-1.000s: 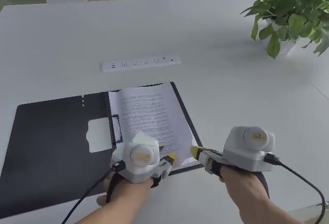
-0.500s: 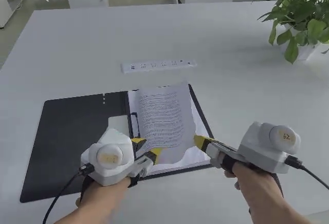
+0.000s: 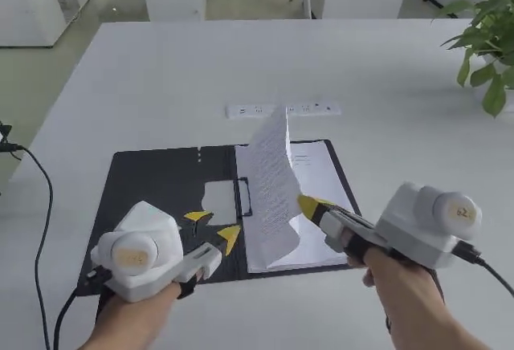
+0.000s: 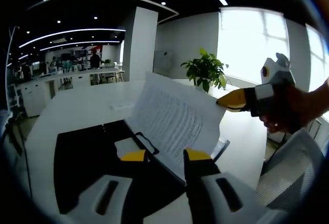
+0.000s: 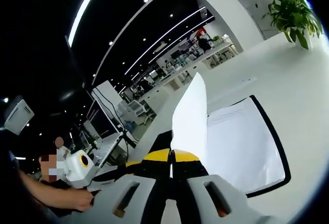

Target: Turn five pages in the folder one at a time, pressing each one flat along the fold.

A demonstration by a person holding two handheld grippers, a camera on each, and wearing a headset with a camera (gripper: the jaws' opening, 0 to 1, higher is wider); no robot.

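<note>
**A:** The black folder [image 3: 152,197] lies open on the white surface [image 3: 161,69], spine running away from the person, and one page [image 3: 273,177] stands up off the right half!

**B:** That page is in the right gripper [image 3: 307,204]. The yellow tips are pinched tight on its near edge, and in the right gripper view the paper rises straight up from between the closed jaws.

**A:** And the page is close to upright, a bit curled, leaning toward the spine. Its printed side faces left, over the black inside cover.

**B:** Under it the stack of sheets [image 3: 325,177] lies flat on the folder's right half.

**A:** Now the left gripper [image 3: 213,226]. Its jaws are spread wide with nothing between them, and it hangs over the near part of the left inside cover, close to the spine. Whether it touches the cover, I cannot tell.

**B:** In the left gripper view the lifted page fills the middle, beyond the two parted tips, with the other gripper's beak clamped on its corner.

**A:** Beyond the folder a white power strip [image 3: 281,110] lies on the surface, just past the top edge.

**B:** A potted plant [image 3: 490,37] sits at the far right, well apart from the folder, and a dark cable [image 3: 42,197] trails down the left.
</note>
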